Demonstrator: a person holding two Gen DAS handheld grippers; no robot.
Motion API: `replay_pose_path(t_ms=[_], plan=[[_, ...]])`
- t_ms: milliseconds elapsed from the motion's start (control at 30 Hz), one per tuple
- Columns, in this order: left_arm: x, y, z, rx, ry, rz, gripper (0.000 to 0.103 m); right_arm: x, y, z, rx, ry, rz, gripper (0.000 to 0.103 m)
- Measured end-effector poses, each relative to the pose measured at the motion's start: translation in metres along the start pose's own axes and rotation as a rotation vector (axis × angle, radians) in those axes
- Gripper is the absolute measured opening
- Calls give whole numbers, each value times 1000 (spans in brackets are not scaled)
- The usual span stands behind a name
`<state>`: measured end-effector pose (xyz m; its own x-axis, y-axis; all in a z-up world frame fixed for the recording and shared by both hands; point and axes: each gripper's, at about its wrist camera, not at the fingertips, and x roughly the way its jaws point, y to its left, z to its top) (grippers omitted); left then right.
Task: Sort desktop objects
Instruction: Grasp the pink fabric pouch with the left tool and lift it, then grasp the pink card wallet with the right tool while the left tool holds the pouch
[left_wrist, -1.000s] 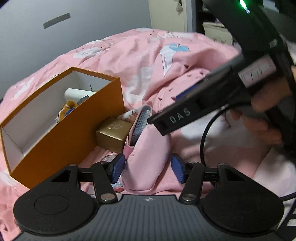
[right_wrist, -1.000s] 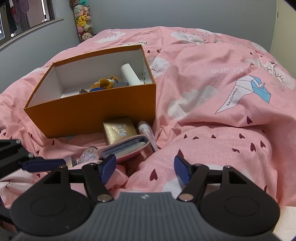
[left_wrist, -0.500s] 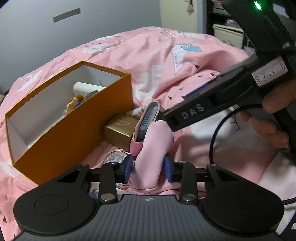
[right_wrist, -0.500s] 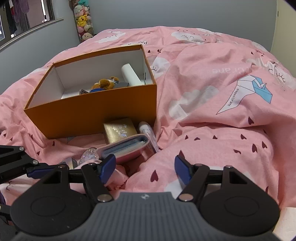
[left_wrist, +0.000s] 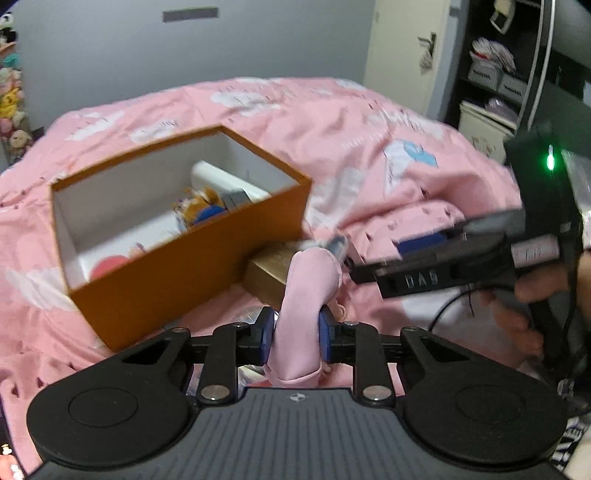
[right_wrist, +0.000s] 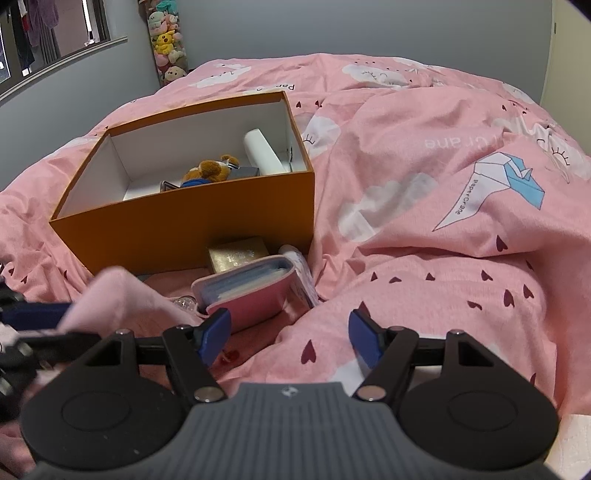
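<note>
An open orange box sits on the pink bedding and holds a plush toy, a white cylinder and other small things. In front of it lie a gold box, a pink card holder and a small tube. My left gripper has its jaws closing, with both pads pressing a raised fold of plain pink cloth. My right gripper hangs open over the bedding, just short of the card holder, with nothing between its fingers.
A person's hand holds the right gripper's black body to the right of the gold box. A clear glassy ball lies by the card holder. Rumpled duvet rises on the right. Stuffed toys stand against the far wall.
My left gripper's jaws have closed from wide apart onto the pink cloth fold, and it has risen and rolled, lifting the cloth. The right gripper has kept still.
</note>
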<state>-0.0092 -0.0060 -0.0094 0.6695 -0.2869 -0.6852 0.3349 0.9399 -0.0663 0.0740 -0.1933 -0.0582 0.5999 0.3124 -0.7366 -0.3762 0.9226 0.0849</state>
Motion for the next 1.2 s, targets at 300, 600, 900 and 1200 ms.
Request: replay_pose_path(t_ms=[300,600,900,1200], plan=[[1,25,3,-68,5,177,28,3,6,7,13,15,51,73],[17,36,-8,-61,43,228,28,19,4,7,65,76,83,73],[17,37,-7,-73,47,217,29,33,-5,5,126,127,87,74],[18,37,-8,-85,51,208,30,59,-11,8,184,193,97,77]])
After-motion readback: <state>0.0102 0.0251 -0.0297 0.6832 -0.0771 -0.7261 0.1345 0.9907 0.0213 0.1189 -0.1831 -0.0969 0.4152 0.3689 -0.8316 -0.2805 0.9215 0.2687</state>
